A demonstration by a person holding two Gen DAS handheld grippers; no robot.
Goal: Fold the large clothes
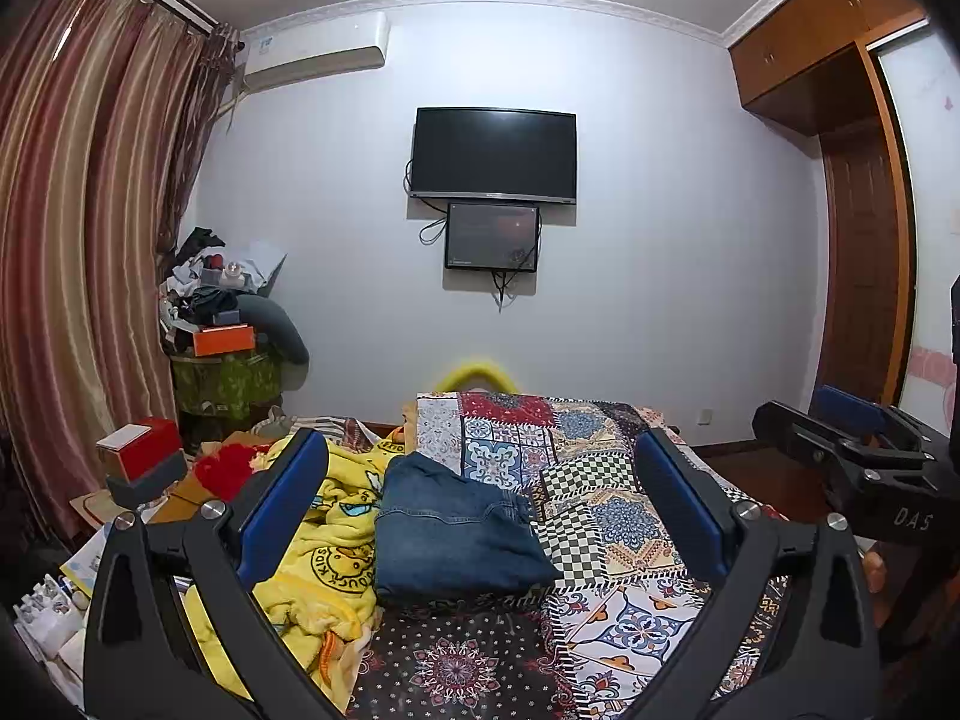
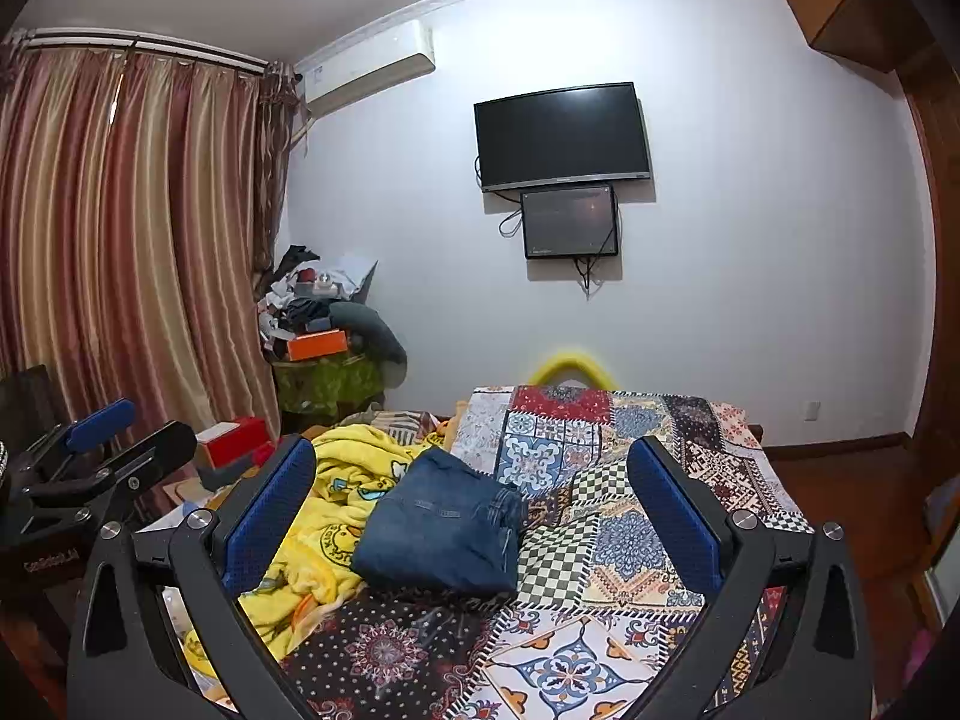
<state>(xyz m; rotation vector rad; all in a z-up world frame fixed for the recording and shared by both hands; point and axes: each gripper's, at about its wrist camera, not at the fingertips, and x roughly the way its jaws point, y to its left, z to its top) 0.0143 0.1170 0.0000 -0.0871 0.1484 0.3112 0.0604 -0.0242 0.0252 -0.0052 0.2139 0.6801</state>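
A pair of blue jeans [image 1: 453, 531] lies folded into a compact rectangle on the patchwork bedspread [image 1: 606, 480]; it also shows in the right wrist view [image 2: 444, 531]. My left gripper [image 1: 480, 492] is open and empty, held above the near end of the bed, short of the jeans. My right gripper [image 2: 471, 489] is open and empty too, at a similar height and distance. Each gripper shows in the other's view: the right one at the far right [image 1: 852, 438], the left one at the far left [image 2: 96, 444].
A crumpled yellow cartoon blanket [image 1: 327, 546] lies left of the jeans. Boxes and clutter [image 1: 141, 450] crowd the bed's left side, with a piled stand [image 1: 225, 336] by the curtain [image 1: 78, 228]. A TV [image 1: 493, 155] hangs on the far wall; a wardrobe [image 1: 840, 180] stands right.
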